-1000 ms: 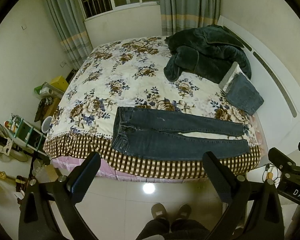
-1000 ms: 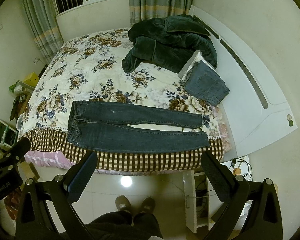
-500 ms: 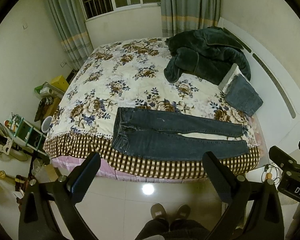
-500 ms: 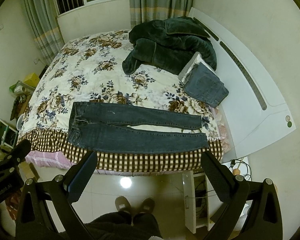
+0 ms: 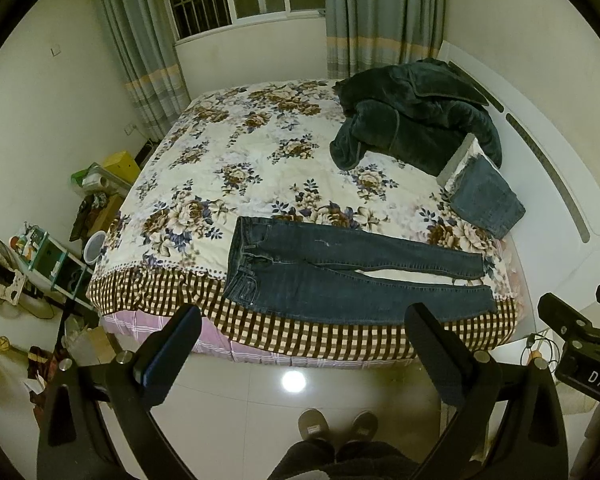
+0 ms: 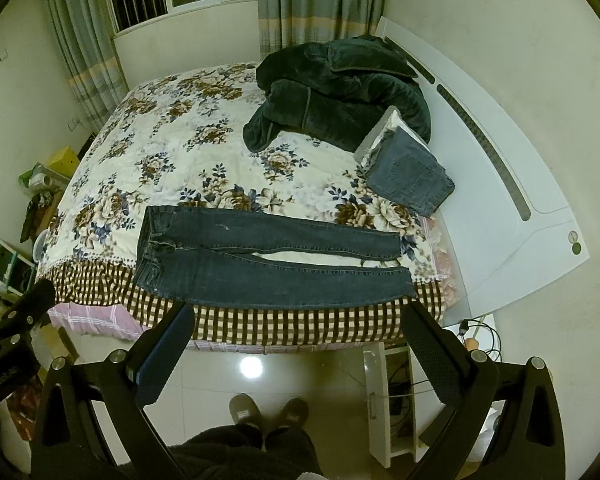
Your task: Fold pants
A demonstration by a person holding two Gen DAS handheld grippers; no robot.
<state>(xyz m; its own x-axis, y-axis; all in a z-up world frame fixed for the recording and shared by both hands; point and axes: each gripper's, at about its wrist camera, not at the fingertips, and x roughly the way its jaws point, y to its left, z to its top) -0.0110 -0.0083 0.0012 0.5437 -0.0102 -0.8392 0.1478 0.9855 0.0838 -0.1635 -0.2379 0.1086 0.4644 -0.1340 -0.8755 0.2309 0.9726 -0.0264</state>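
Jeans (image 5: 340, 276) lie flat at the near edge of the bed (image 5: 260, 168), at 12 o'clock from both claws, long axis 9-to-3, waistband at 9. Left claw (image 5: 304, 344) and right claw (image 6: 296, 340) both gape wide, holding nothing, well short of the cloth. Left is nearer the waistband, right the hems.

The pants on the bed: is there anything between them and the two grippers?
Nothing visible does. The pants lie flat along the bed's near edge. Both the left gripper and right gripper are open, held back over bare floor, with only air between.
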